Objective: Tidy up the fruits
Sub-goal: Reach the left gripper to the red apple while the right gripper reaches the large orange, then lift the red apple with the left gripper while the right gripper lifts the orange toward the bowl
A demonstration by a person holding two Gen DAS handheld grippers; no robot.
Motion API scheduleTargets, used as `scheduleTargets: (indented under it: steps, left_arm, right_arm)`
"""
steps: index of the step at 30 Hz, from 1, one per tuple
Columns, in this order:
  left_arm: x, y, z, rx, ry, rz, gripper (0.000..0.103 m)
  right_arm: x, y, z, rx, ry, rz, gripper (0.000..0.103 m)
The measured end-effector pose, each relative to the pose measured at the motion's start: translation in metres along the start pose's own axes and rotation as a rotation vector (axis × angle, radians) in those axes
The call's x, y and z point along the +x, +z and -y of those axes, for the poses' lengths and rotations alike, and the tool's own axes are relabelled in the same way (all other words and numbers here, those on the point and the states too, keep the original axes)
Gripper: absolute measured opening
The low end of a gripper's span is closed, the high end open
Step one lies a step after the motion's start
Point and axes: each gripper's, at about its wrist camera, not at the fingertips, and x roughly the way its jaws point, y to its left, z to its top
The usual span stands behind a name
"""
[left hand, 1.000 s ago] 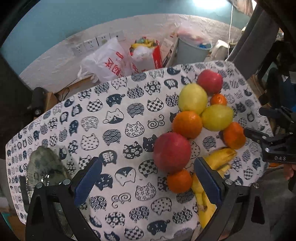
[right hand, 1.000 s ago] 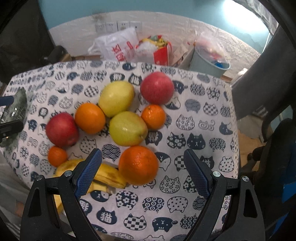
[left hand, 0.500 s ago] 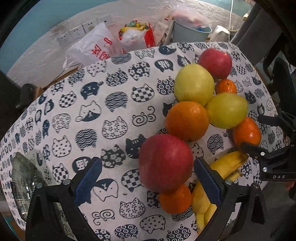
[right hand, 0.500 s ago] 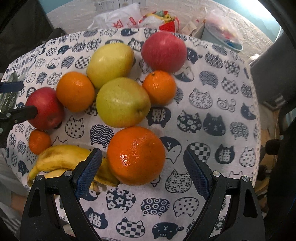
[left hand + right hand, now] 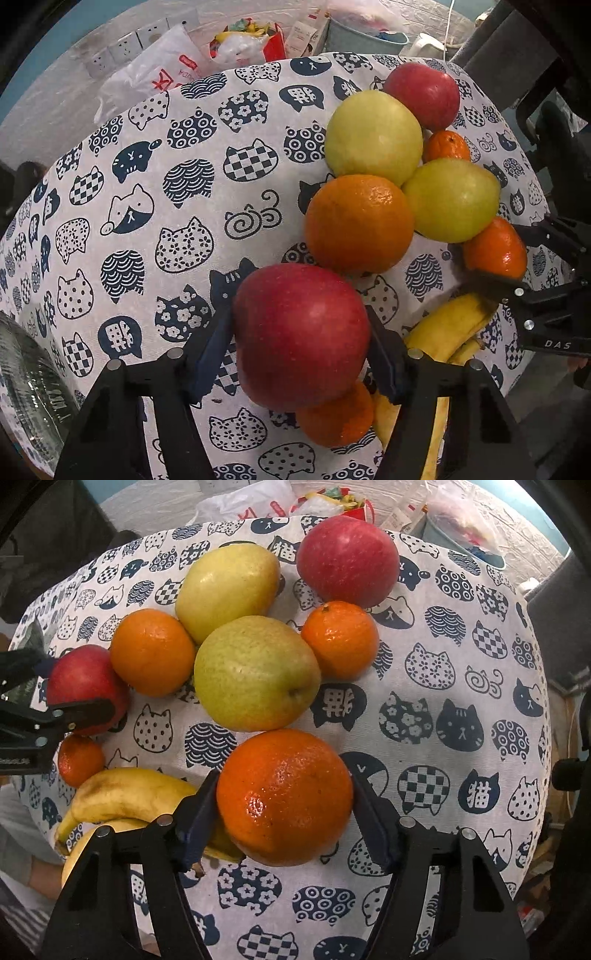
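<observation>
Fruit lot, laid on a counter (image 5: 461, 657) under a white cloth (image 5: 155, 206) printed with navy cat heads.

Red apples, two: glossy, finely speckled. One (image 5: 301, 334) sits at the near left of the cluster, clamped between the blue pads of the left hand-held gripper (image 5: 299, 354), whose jaws have just been closing onto it. The other (image 5: 347, 561) lies at the far right end.

Oranges, large, two: bright, pebbled skin. One (image 5: 284, 797) at the near right, gripped on both sides by the right hand-held gripper (image 5: 284, 819), its jaws likewise just closed in. The other (image 5: 151, 651) rests left of the pears.

Pears, two: yellow-green, smooth, touching one another; one (image 5: 255, 674) central, one (image 5: 229, 587) farther back.

Mandarins, two: one (image 5: 340, 640) touching the far apple's near side, one (image 5: 79, 758) just beside the bananas.

Bananas (image 5: 125, 797): yellow with brown tips, at the near left edge; two or three, count unclear.

Open room: the whole left half of the cloth in the left wrist view is bare, as is the right side in the right wrist view. A glass vessel (image 5: 26, 384) stands at the near left corner. The cloth drops away at the far edge, with bags (image 5: 155, 70) and a bucket (image 5: 362, 35) beyond.
</observation>
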Motion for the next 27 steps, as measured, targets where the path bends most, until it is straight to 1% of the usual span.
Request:
scheduleTargets:
  steps: [2, 4, 7, 10, 13, 17, 21, 24, 27]
  left_arm:
    - [0.000, -0.001, 0.001, 0.007, -0.003, 0.007, 0.069]
    - [0.000, -0.002, 0.001, 0.004, -0.007, 0.015, 0.069]
    - [-0.004, -0.009, -0.001, 0.007, 0.010, 0.021, 0.069]
    - [-0.011, -0.013, -0.002, 0.011, 0.036, 0.033, 0.069]
    - [-0.021, -0.018, -0.004, 0.005, 0.042, 0.053, 0.069]
    - [-0.037, -0.023, -0.005, 0.011, 0.065, 0.085, 0.069]
    - [-0.050, -0.024, -0.013, -0.005, 0.058, 0.113, 0.069]
    - [-0.065, -0.029, -0.014, 0.001, 0.081, 0.154, 0.069]
    - [-0.082, -0.034, -0.019, -0.007, 0.087, 0.193, 0.069]
  right_arm:
    - [0.000, 0.000, 0.002, -0.002, -0.003, 0.002, 0.068]
    - [-0.004, -0.003, 0.004, -0.013, -0.023, 0.002, 0.068]
    - [-0.010, -0.009, -0.001, -0.020, -0.036, 0.007, 0.068]
    - [-0.022, -0.012, -0.005, -0.029, -0.053, 0.030, 0.068]
    - [-0.035, -0.011, -0.007, -0.023, -0.054, 0.057, 0.068]
    - [-0.055, -0.006, -0.013, -0.024, -0.057, 0.113, 0.068]
    - [-0.080, -0.001, -0.027, -0.034, -0.047, 0.184, 0.068]
    - [-0.092, 0.007, -0.031, -0.047, -0.040, 0.228, 0.068]
    - [-0.108, 0.010, -0.045, -0.064, -0.031, 0.271, 0.068]
